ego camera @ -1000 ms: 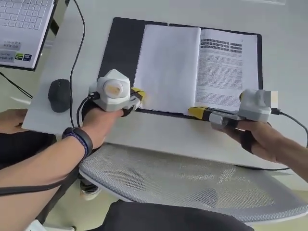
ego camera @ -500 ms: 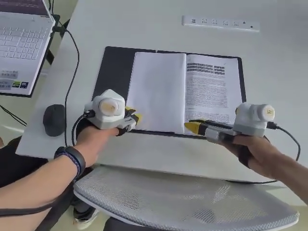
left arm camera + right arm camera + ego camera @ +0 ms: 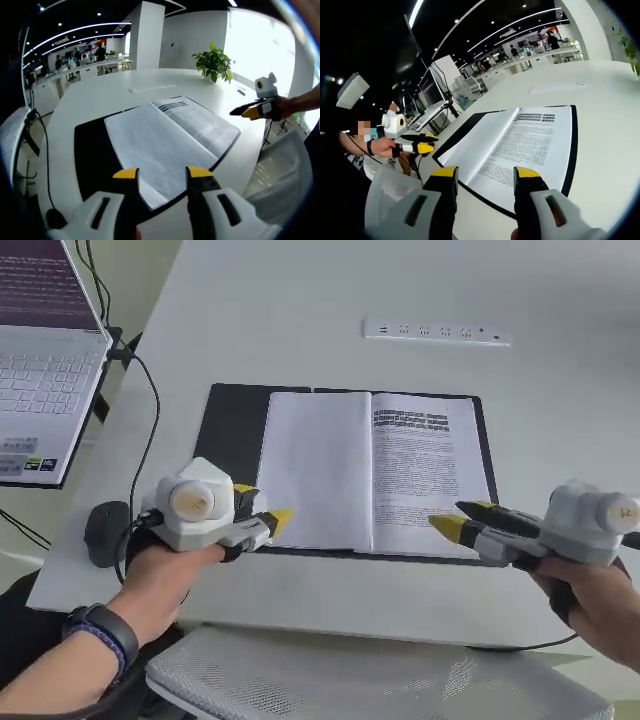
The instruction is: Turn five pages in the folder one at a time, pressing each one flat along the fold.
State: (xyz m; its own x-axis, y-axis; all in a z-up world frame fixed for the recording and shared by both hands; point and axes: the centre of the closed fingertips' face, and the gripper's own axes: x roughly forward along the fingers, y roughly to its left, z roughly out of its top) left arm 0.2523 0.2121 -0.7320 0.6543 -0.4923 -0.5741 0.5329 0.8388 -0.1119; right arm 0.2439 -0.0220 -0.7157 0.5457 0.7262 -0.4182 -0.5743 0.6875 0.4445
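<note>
My left gripper (image 3: 263,504) sits in my left hand (image 3: 165,572), jaws parted and aimed toward my right gripper (image 3: 462,517). That one, gripped in my right hand (image 3: 590,590), faces the left one with jaws parted too. The two are well apart.

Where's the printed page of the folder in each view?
Head view: printed page centre-right.
Left gripper view: printed page right of centre, past the blank page.
Right gripper view: printed page central.
Shared landmark: the blank page adjoining it, on its left.
</note>
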